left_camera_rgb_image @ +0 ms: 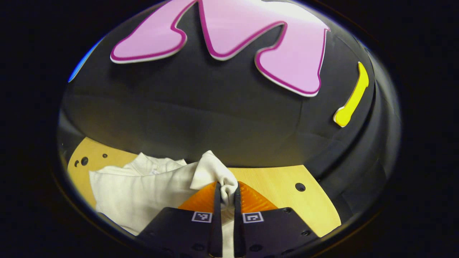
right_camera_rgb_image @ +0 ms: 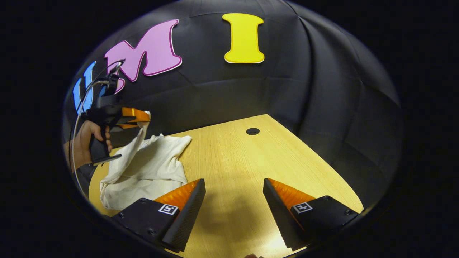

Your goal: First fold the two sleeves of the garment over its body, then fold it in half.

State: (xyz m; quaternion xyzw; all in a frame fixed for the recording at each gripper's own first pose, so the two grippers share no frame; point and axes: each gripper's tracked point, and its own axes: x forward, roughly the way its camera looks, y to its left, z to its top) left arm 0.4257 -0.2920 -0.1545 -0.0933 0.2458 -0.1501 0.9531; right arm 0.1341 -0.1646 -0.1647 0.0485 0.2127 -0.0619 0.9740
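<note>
Here we see the left claw [left_camera_rgb_image: 227,195] clamped on a bunched fold of the white garment [left_camera_rgb_image: 143,190], lifting that part above the wooden desk [left_camera_rgb_image: 287,193] while the rest lies crumpled on the desk's surface. In the right gripper view, a hand [right_camera_rgb_image: 84,143] holds that claw up, and the right claw [right_camera_rgb_image: 233,211] hovers with fingers wide apart over bare desk, beside the garment.

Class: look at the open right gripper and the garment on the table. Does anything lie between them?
Nothing visible does. Bare table separates the right gripper from the garment, whose sleeve the left gripper holds lifted.
</note>
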